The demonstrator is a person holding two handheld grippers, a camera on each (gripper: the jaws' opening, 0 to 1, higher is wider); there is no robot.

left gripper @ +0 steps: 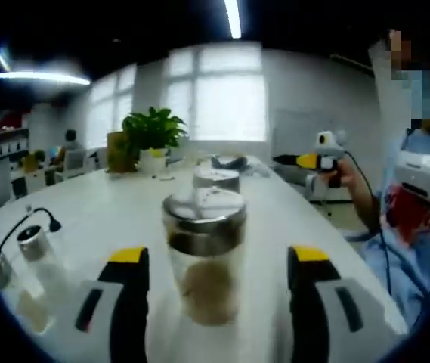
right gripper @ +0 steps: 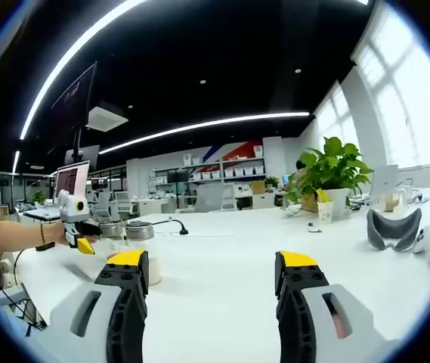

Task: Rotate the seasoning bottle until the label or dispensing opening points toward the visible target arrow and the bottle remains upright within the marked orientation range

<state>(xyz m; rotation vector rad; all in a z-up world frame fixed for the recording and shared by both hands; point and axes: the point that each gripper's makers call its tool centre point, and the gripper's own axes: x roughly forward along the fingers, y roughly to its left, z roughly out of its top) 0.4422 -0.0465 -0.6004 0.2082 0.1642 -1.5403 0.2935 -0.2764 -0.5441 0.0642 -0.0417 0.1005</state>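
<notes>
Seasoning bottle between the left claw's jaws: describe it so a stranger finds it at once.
On the white table, in front of the potted plant, stand two steel-capped jars. The seasoning bottle is the nearer: clear glass, brownish contents low inside, between the open left claw.

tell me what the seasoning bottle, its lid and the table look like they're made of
Seasoning bottle: clear glass or hard plastic, as a pale brown filling shows through the wall; which one is unclear.
Lid: apparently metal, silvery and shiny, with bright highlights on its band.
Table: smooth white top with a soft sheen, probably laminate or painted board.
</notes>
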